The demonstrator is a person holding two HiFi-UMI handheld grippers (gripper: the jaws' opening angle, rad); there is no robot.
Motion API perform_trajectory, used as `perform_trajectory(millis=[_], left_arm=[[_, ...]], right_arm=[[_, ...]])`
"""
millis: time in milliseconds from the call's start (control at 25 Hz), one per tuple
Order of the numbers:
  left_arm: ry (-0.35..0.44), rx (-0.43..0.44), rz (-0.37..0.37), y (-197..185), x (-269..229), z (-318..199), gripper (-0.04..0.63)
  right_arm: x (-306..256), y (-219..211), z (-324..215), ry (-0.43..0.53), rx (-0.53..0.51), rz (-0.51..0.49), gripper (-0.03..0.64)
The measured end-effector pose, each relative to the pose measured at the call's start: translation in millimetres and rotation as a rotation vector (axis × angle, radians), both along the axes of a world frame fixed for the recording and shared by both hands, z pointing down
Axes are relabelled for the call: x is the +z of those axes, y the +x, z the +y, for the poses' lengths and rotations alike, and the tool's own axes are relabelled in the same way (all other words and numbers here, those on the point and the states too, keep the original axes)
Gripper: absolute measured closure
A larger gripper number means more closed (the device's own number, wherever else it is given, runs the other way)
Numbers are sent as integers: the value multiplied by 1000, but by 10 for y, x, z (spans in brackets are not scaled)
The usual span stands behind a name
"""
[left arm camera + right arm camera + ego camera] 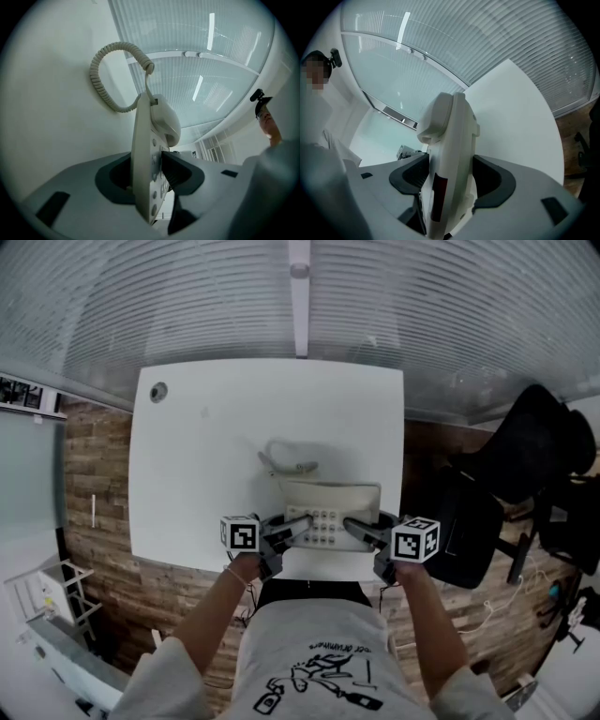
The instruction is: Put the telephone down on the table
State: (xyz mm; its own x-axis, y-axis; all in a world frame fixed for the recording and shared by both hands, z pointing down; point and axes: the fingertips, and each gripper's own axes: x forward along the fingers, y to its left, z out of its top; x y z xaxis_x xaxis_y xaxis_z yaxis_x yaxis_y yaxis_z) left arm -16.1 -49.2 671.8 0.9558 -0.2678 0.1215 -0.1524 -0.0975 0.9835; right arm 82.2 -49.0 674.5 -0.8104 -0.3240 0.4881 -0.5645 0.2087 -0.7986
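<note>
A beige desk telephone (330, 513) with its handset on the cradle hangs over the near edge of the white table (216, 465). Whether it touches the tabletop I cannot tell. Its coiled cord (286, 465) lies on the table behind it. My left gripper (292, 526) is shut on the phone's left side, and my right gripper (360, 528) is shut on its right side. In the left gripper view the keypad side of the telephone (146, 178) stands between the pads of the left gripper (152, 174), with the cord (105, 70) looping above. In the right gripper view the telephone (452, 154) fills the right gripper (450, 180).
A round cable hole (158, 391) sits at the table's far left corner. A black office chair (530, 460) stands to the right of the table. Wood-look floor (94, 484) shows on both sides. A glass wall with blinds (300, 296) runs behind the table.
</note>
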Motion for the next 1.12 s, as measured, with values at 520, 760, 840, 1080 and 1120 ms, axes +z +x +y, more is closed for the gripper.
perform_trajectory(millis=[520,760,840,1080,1120], left_arm=[[-32,-4,-9,14,184,63,430],[-36,-3,-8,31,245,81,428],[-39,-1,-10,39,241,83,428],[-57,15,-47,44,283,100,425],[-58,19,-55,47,294,103,423]], right_arm=[[181,1,57,-35,-6,6,311],[255,21,88,-48,-2,5,311],[263,27,94,-50,2,-1,311],[345,23,137,-80,6,-18,311],[367,29,147,-85,6,-19,311]])
